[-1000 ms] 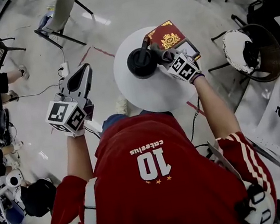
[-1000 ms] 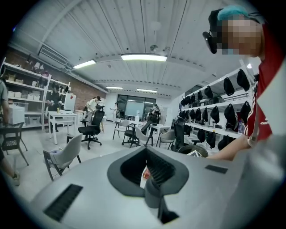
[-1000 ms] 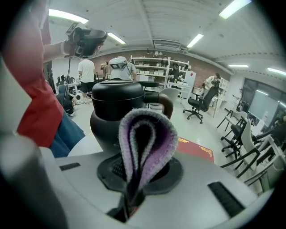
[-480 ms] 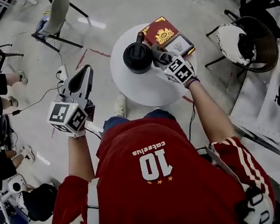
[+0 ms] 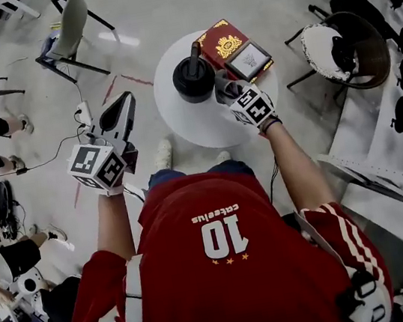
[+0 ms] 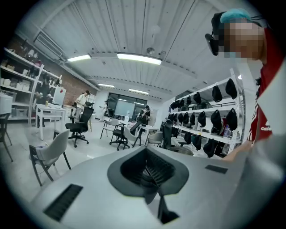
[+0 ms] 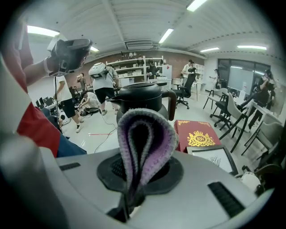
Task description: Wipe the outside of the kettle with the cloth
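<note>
Approach step: the right tongs (image 5: 222,89) pinched the folded cloth (image 7: 145,143) just beside the kettle (image 5: 194,79); the left tongs (image 5: 123,108) sat pressed together, empty. The next move looked like cloth onto the kettle's side.

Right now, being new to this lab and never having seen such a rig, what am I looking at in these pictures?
No robot here: a person holds a two-jaw gripper in each hand. The head view looks down from the person's head; each gripper view looks along that gripper's jaws. On the round white table stand a black kettle, a red book or box and a framed picture. The right gripper is shut on a folded purple-grey cloth, close by the kettle. The left gripper is shut and empty, away from the table.
</note>
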Demonstrator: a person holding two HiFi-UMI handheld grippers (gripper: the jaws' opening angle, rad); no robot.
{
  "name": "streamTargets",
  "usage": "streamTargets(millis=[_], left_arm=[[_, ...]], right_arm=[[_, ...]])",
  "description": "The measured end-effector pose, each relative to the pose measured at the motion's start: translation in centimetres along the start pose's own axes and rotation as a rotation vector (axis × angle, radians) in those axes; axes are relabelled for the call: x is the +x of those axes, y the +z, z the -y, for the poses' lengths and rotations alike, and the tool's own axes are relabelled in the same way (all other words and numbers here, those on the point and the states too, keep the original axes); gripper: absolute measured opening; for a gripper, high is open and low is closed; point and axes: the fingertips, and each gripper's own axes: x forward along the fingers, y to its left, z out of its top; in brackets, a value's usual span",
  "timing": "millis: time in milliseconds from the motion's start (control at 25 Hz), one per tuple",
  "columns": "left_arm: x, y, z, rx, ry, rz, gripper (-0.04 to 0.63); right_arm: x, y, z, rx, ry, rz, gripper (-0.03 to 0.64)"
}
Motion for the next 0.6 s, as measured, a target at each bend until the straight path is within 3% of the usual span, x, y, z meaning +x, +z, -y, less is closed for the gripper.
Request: streamTargets(millis=[600], left_arm=[[3.2, 1.7, -3.1, 0.013, -0.251, -0.001, 0.008]], right_arm=[[0.8, 1.9, -4.4, 0.188, -0.121, -0.007, 0.044]])
